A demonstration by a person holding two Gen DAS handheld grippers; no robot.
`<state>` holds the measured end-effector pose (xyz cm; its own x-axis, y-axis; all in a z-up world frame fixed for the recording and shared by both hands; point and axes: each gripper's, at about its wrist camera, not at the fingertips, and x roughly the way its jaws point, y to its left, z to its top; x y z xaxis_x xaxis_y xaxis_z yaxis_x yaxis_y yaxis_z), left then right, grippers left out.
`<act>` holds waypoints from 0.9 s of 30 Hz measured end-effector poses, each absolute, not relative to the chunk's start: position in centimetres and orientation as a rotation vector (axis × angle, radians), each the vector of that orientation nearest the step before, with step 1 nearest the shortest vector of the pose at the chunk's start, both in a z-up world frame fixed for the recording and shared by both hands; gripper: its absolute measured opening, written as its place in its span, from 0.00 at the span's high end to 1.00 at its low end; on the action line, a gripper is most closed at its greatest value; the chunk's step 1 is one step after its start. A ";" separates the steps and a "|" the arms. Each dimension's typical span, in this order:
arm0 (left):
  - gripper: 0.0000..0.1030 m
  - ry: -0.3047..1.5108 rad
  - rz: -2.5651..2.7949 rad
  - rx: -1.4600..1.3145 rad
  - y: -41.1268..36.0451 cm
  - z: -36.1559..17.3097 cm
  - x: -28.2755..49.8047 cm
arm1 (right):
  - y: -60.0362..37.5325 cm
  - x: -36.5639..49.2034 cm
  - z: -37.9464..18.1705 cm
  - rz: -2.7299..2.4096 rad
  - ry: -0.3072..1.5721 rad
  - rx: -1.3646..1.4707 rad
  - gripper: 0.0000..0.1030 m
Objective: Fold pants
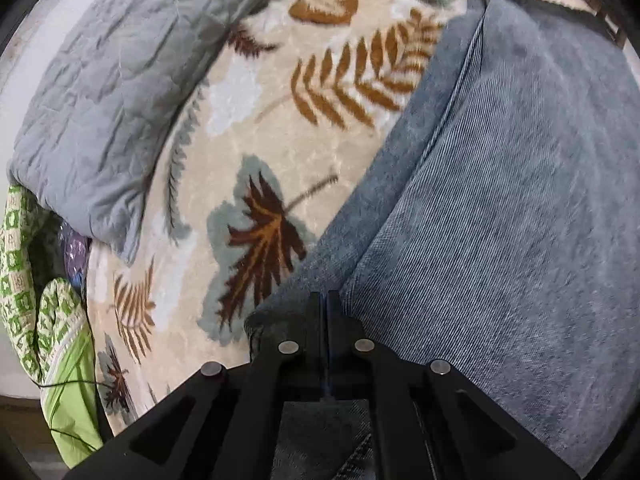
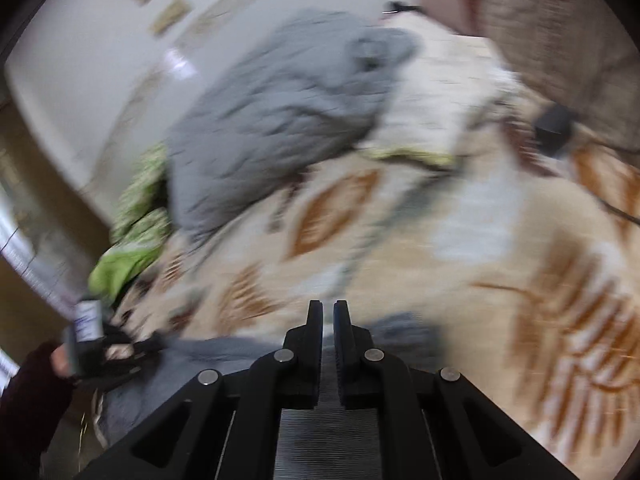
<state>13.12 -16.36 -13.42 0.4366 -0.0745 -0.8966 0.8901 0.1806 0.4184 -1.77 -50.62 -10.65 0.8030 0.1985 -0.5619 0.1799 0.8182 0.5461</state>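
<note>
The left hand-held gripper (image 1: 325, 300) is black, with silver rivets. To its right and ahead lie the pants (image 1: 500, 200), a faded blue-grey with a fine ribbed weave. They rest on a blanket (image 1: 224, 184) of cream ground printed with rust-orange fern fronds, dark brown maple leaves and pale grey-blue patches. Ahead and to the left is a plain grey quilt (image 1: 104, 92), crinkled. Far left hangs a cloth (image 1: 24, 280) in a green-and-white check, lime green lower down. The right hand-held gripper (image 2: 328, 308) is black too; beyond it stands an off-white wall (image 2: 88, 52).
</note>
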 end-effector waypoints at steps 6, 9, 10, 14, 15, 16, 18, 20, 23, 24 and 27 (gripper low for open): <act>1.00 0.790 -0.780 1.222 -15.9 -12.5 12.6 | -45.5 1.0 -11.2 0.094 0.736 0.568 0.94; 1.00 0.744 -0.680 1.223 -16.0 -11.4 14.1 | -41.8 2.2 -11.2 0.186 0.780 0.510 0.94; 1.00 0.741 -0.662 1.225 -16.0 -11.2 14.5 | -40.4 2.7 -11.2 0.214 0.801 0.485 0.94; 1.00 0.728 -0.669 1.222 -15.9 -10.3 14.6 | -35.5 4.3 -11.7 0.362 0.881 0.461 0.94; 0.99 0.732 -0.672 1.203 -15.7 -9.9 14.6 | -34.0 4.6 -11.8 0.387 0.903 0.424 0.94; 0.98 0.750 -0.656 1.167 -15.4 -9.6 15.0 | -32.6 5.0 -12.0 0.404 0.921 0.387 0.94; 0.98 0.787 -0.631 1.069 -14.5 -8.8 15.7 | -30.5 5.7 -12.9 0.426 0.970 0.346 0.94; 0.98 0.827 -0.632 0.925 -12.6 -7.7 16.4 | -28.7 7.2 -14.9 0.363 1.044 0.289 0.93; 0.98 0.889 -0.604 0.734 -9.2 -6.4 16.8 | -27.9 8.3 -15.3 0.315 0.985 0.241 0.93; 0.98 0.909 -0.602 0.672 -7.9 -6.1 16.6 | -28.0 8.7 -15.3 0.304 0.979 0.251 0.93; 0.95 0.934 -0.589 0.539 -4.7 -5.6 14.4 | -28.1 9.8 -15.7 0.265 0.967 0.282 0.94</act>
